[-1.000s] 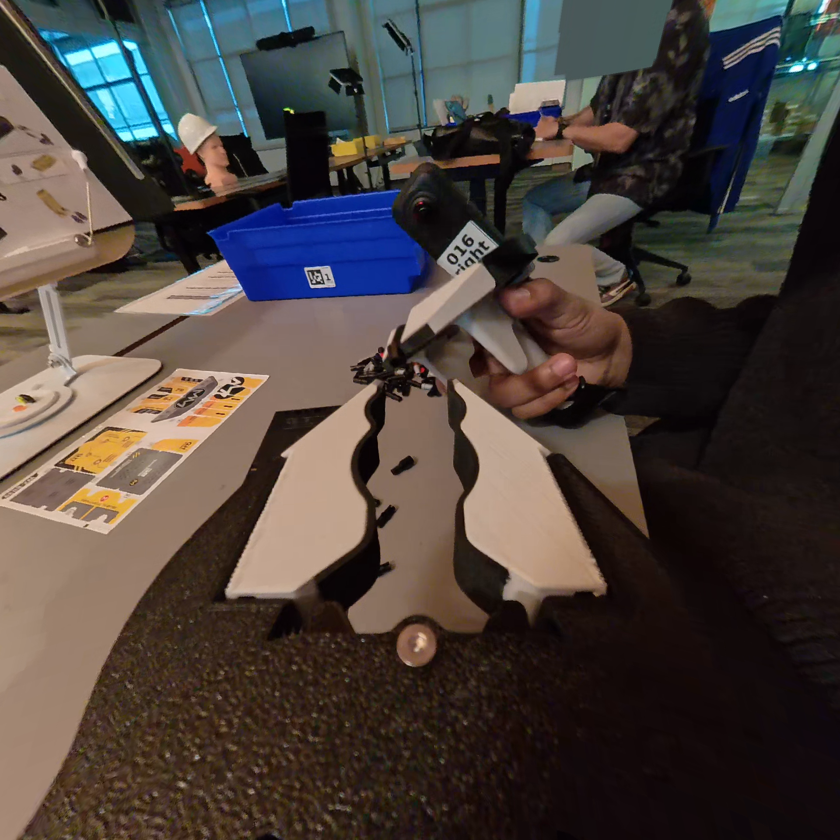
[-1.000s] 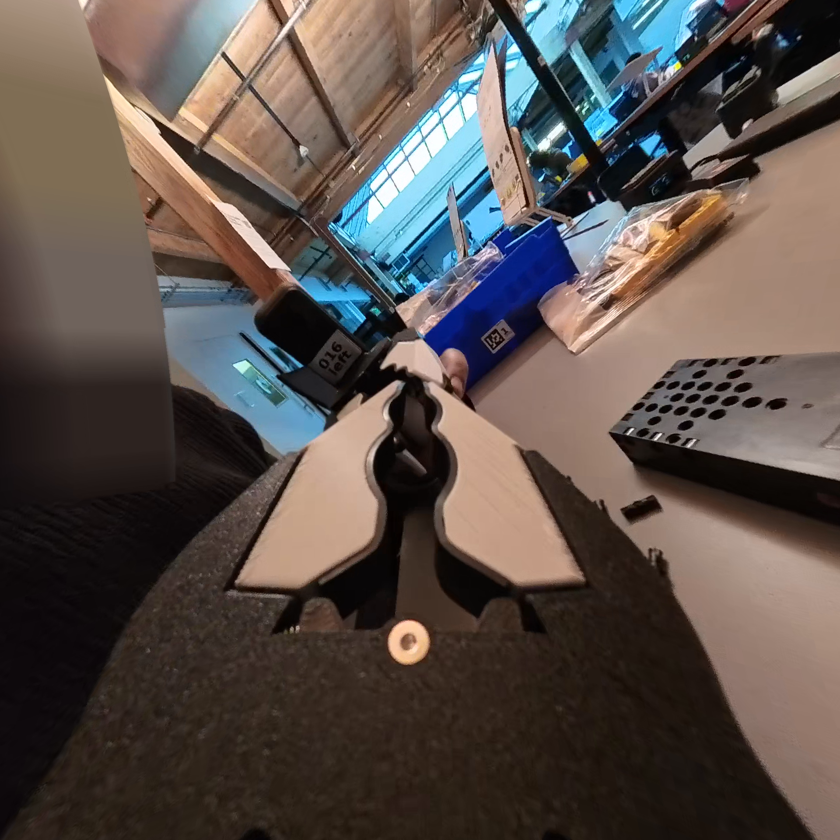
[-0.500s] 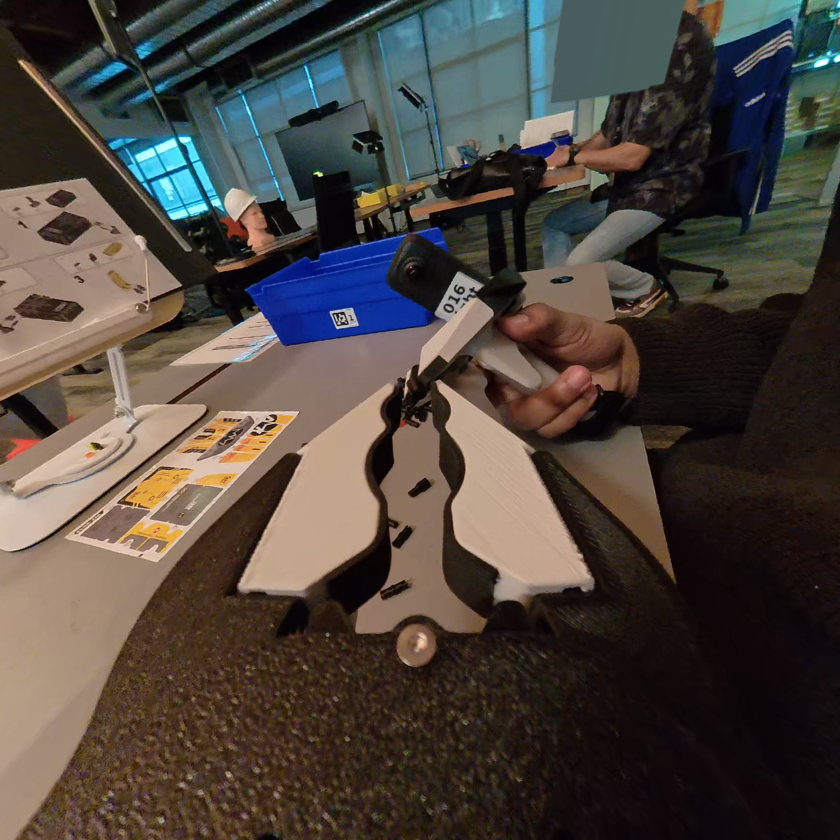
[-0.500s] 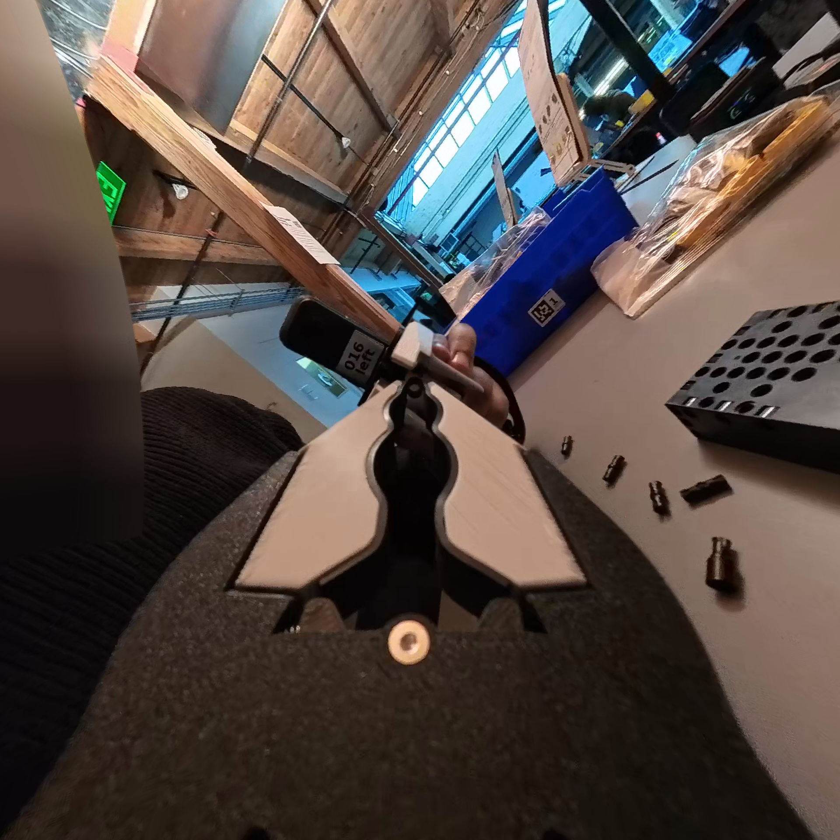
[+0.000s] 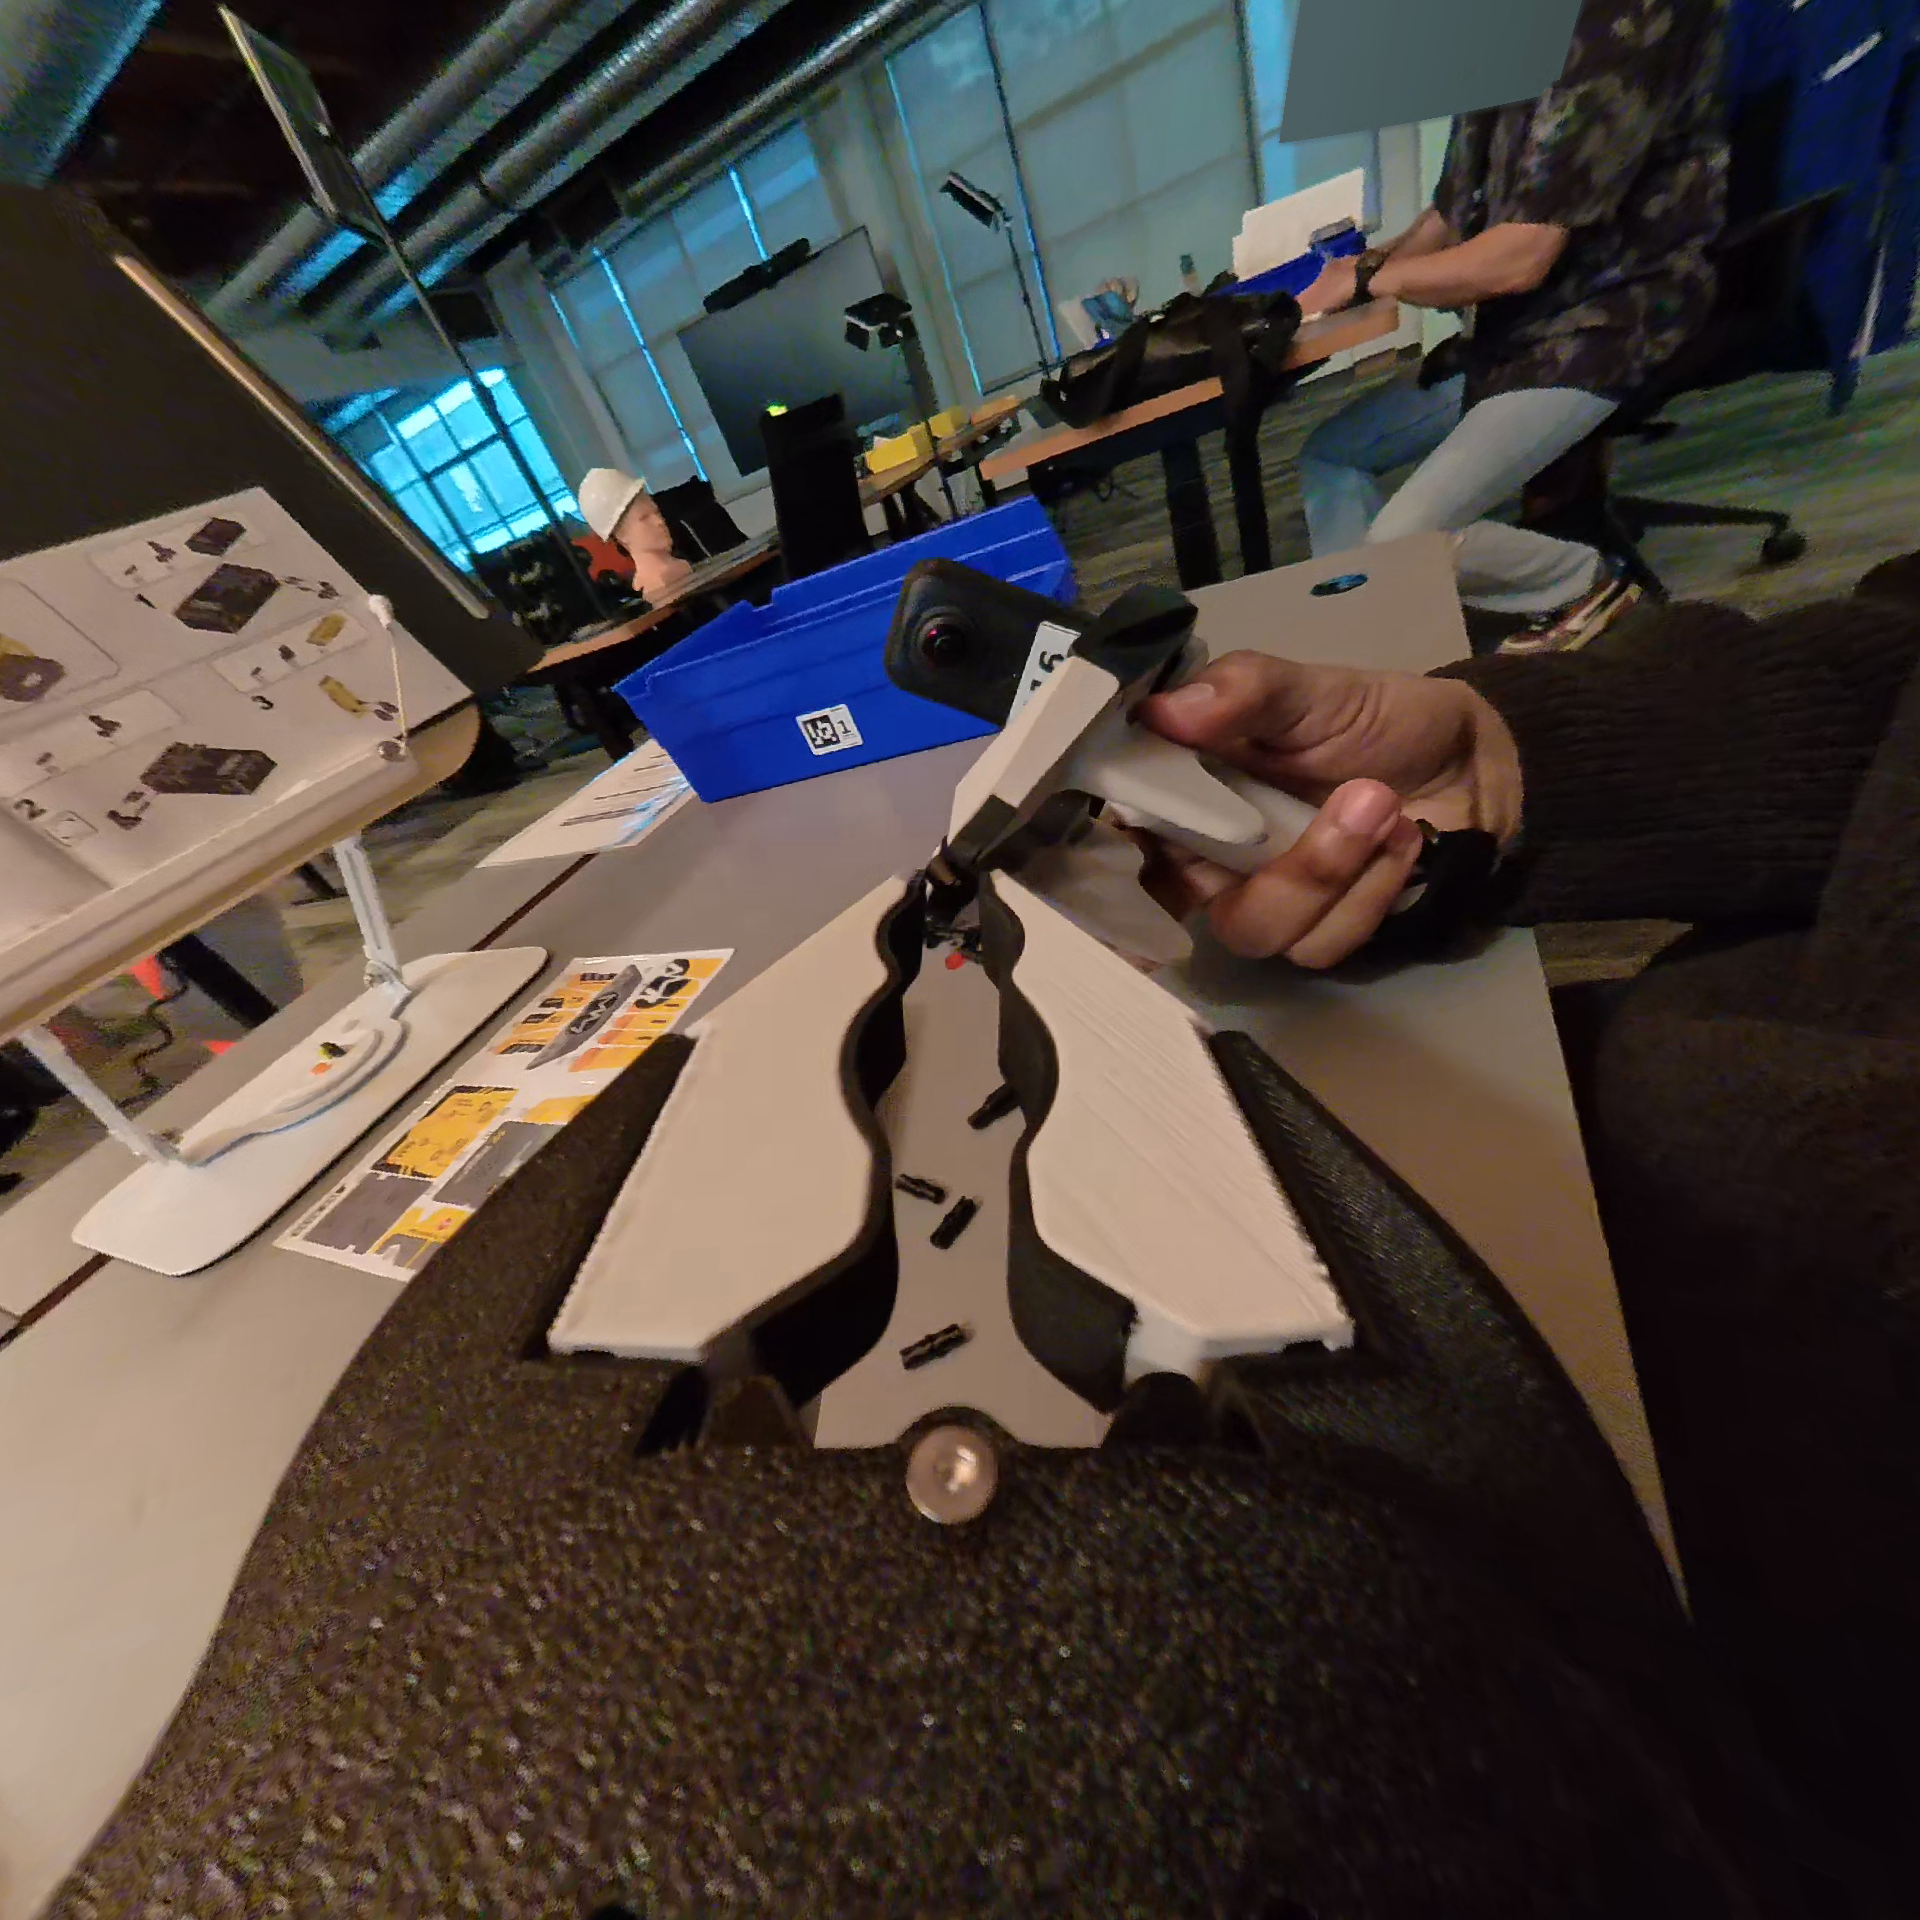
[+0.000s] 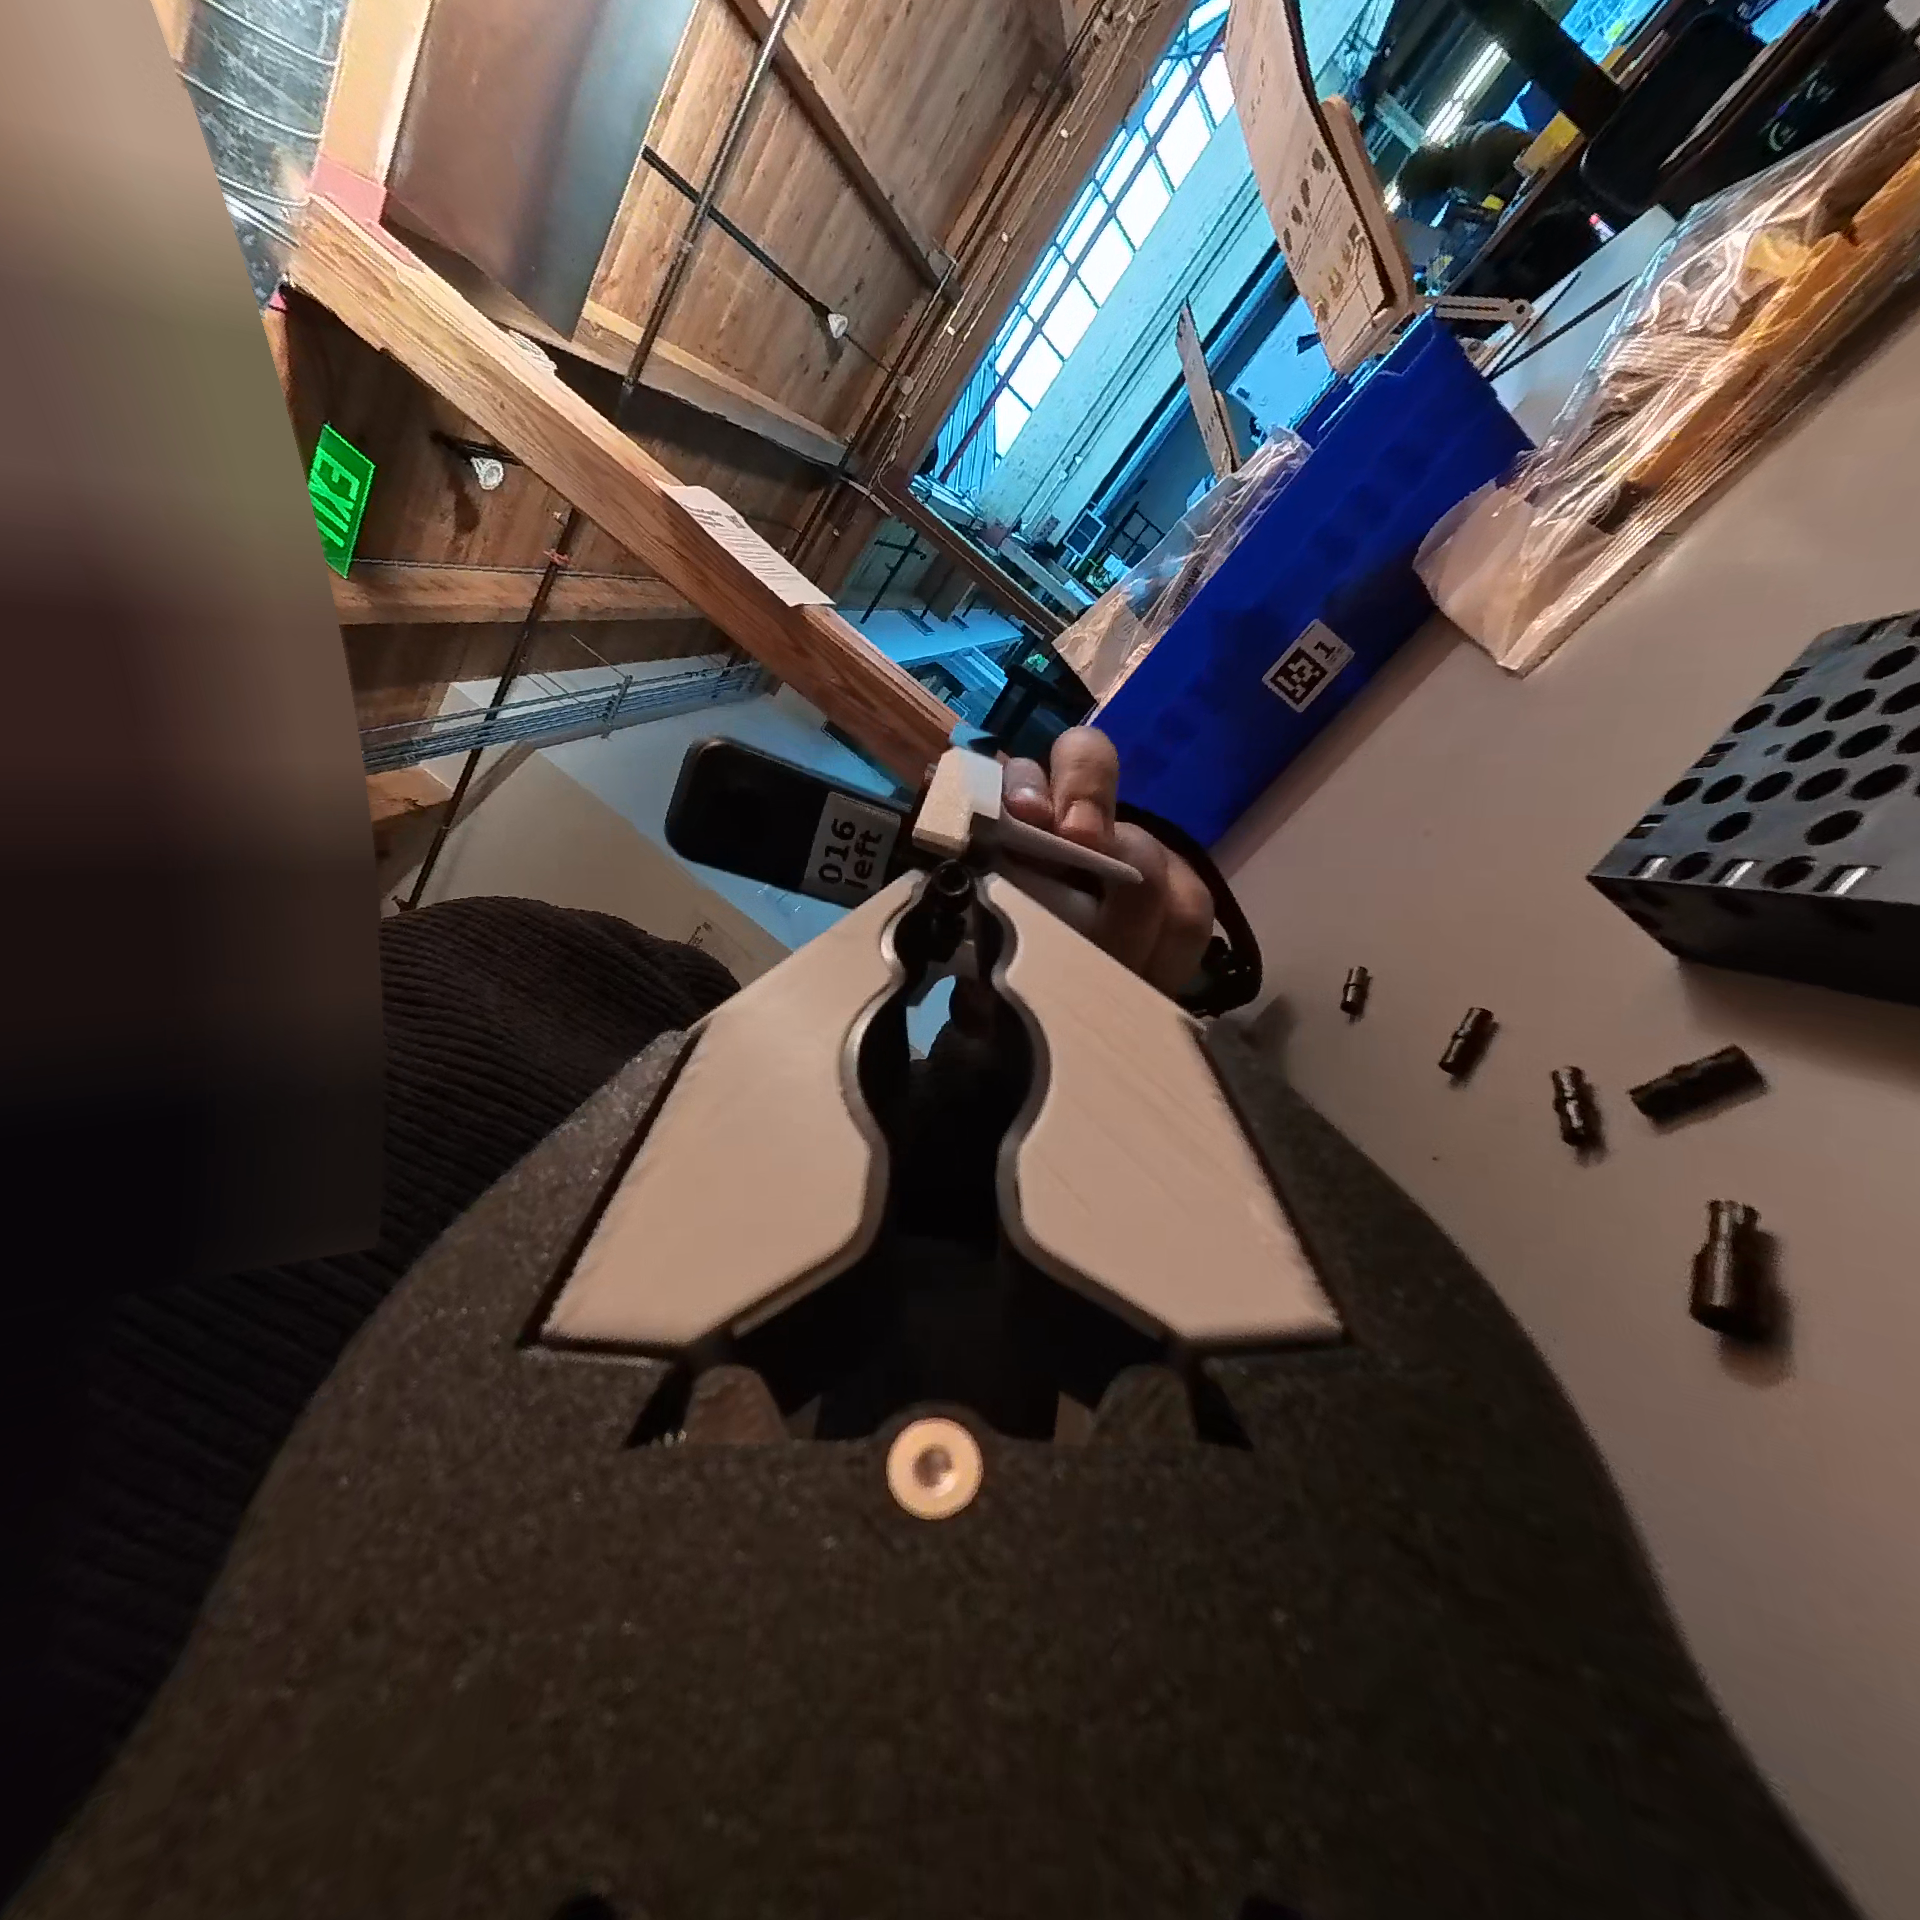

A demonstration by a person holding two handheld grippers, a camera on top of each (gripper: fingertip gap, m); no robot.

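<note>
My two grippers meet tip to tip above the grey table (image 5: 644,894). My left gripper (image 5: 951,899) has its jaws drawn in on a small black peg (image 5: 948,914) with a red speck under it. My right gripper (image 6: 950,896) is shut on a small black peg (image 6: 948,885), seen end-on. The right gripper (image 5: 961,847), held in a hand, points down at my left tips. The left gripper's white fingertip (image 6: 961,812) sits just above my right tips. Several loose black pegs (image 5: 920,1188) (image 6: 1465,1039) lie on the table below.
A black block with many round holes (image 6: 1787,821) lies right of the pegs. A blue bin (image 5: 831,655) (image 6: 1299,644) stands behind. A white stand with an instruction board (image 5: 187,707), a yellow sheet (image 5: 488,1091) and clear bags of parts (image 6: 1662,395) lie around. A person sits at a far desk. The tips of both grippers are at nearly the same place.
My left jaws have closed in from wide open. Both grippers have risen from the peg pile and tilted, tips staying together. More loose pegs now show in the right wrist view.
</note>
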